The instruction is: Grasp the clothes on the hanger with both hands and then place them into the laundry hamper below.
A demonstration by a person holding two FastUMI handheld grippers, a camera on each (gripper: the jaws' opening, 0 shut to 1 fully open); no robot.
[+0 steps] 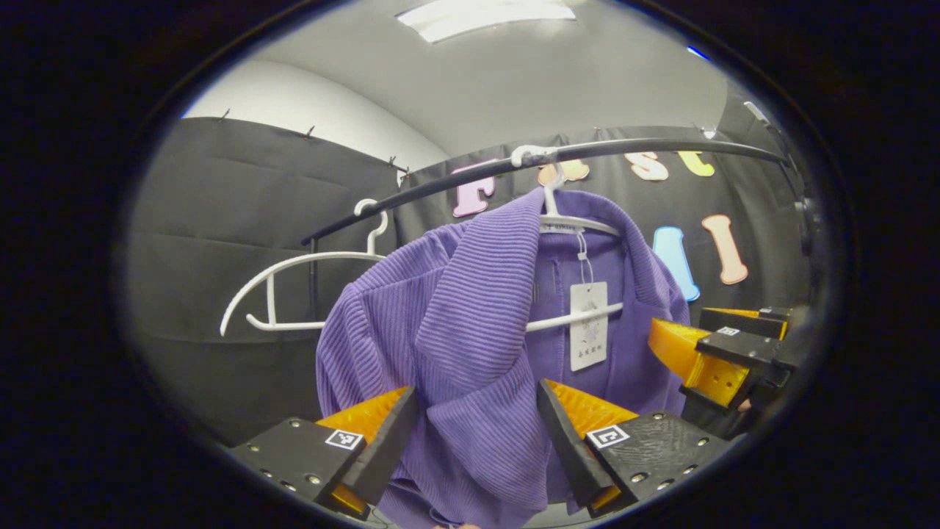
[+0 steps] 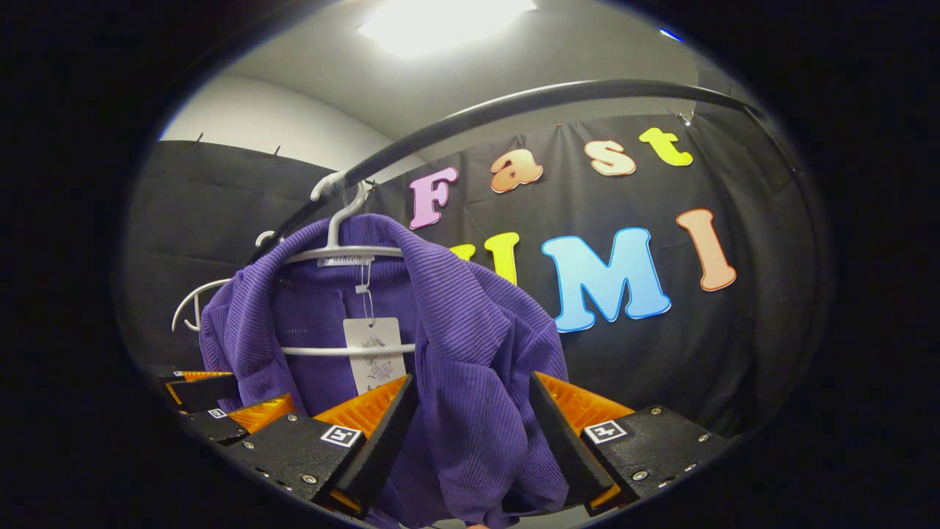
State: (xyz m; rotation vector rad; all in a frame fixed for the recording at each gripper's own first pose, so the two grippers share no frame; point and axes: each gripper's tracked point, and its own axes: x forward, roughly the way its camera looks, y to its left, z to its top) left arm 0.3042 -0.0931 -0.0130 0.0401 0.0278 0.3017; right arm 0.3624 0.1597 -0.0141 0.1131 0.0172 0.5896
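Note:
A purple ribbed garment [image 1: 470,308] hangs on a white hanger [image 1: 580,220] from a black rail [image 1: 624,147], with a paper tag [image 1: 587,323] at its open front. In the left gripper view my left gripper [image 1: 476,397] is shut on a bunched fold of the garment's front, which runs taut up to the collar. My right gripper [image 1: 679,321] sits against the garment's far edge. In the right gripper view that gripper [image 2: 472,386] is shut on the other front fold of the garment [image 2: 455,323], and my left gripper [image 2: 257,393] shows low on the left beside the tag [image 2: 374,353].
An empty white hanger [image 1: 294,294] hangs on the same rail to the left of the garment, also seen as the empty hanger [image 2: 191,294] behind it. The rail [image 2: 551,92] arcs overhead. Black cloth walls close in behind.

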